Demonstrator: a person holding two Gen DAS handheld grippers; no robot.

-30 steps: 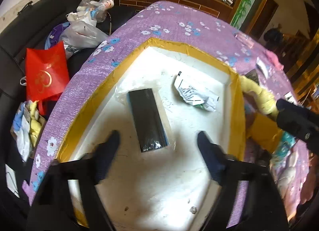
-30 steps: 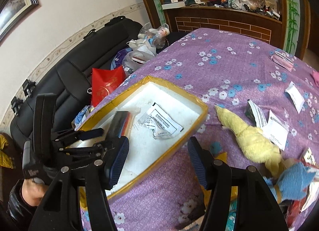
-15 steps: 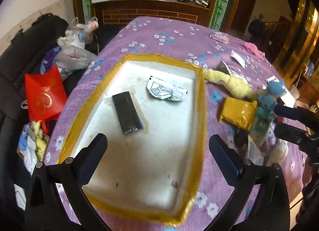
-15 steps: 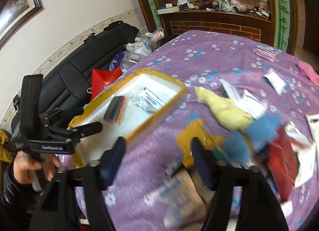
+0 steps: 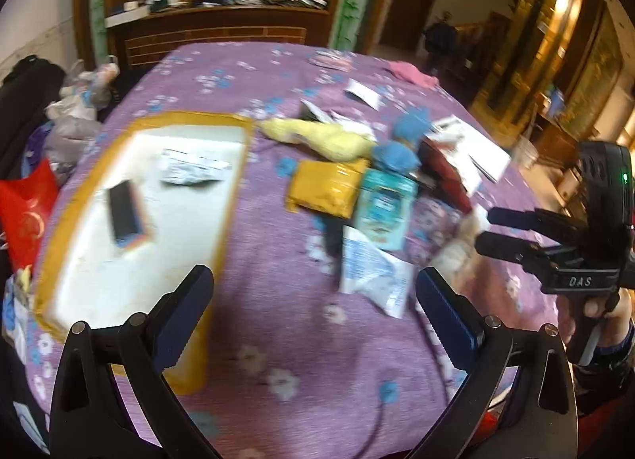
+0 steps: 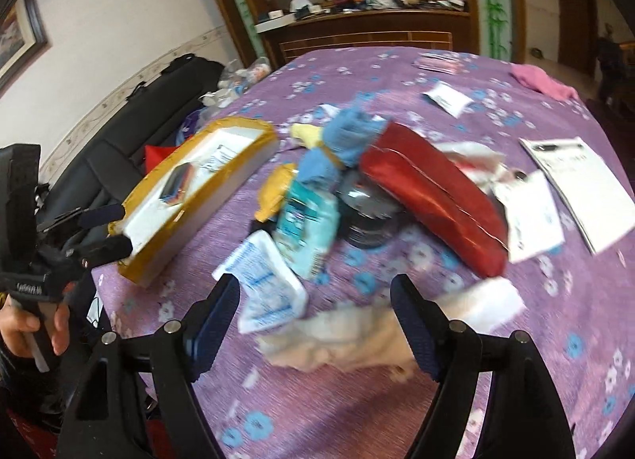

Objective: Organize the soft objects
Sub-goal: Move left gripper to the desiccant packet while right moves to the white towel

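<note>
Both hands are over the purple flowered tablecloth (image 5: 278, 340), and the pictures are smeared, so small print and edges are hard to read. The left gripper (image 5: 313, 300) has its jaws spread as wide as they go, with nothing between them but bare cloth. The right gripper (image 6: 315, 316) has its jaws apart too, having just been opening, and a cream fluffy cloth (image 6: 349, 336) lies right between its fingers, apparently untouched by the pads.

The heap of soft things lies just ahead of both grippers: a white printed sachet (image 6: 266, 284) at the right gripper's left fingertip, a teal tissue pack (image 6: 305, 221) beyond it, a yellow packet (image 5: 325, 189), a blue fuzzy toy (image 6: 341, 137), a yellow plush (image 5: 325, 137) and a red pouch (image 6: 432, 197) further off. The foam tray with yellow-taped rim (image 5: 230, 197) lies ahead and left of the left gripper, already holding a dark flat pack (image 5: 125, 213) and a crumpled white packet (image 5: 190, 169).

To my eye the step is picking the next soft item. I'd slow down first, since the blur suggests haste. The right gripper looks best placed: lower over the fluffy cloth, pinch it at a thick fold, not a thin edge, and lift straight up so it doesn't drag the sachet. The left should take one item from the heap's near edge, not dig into the middle.
</note>
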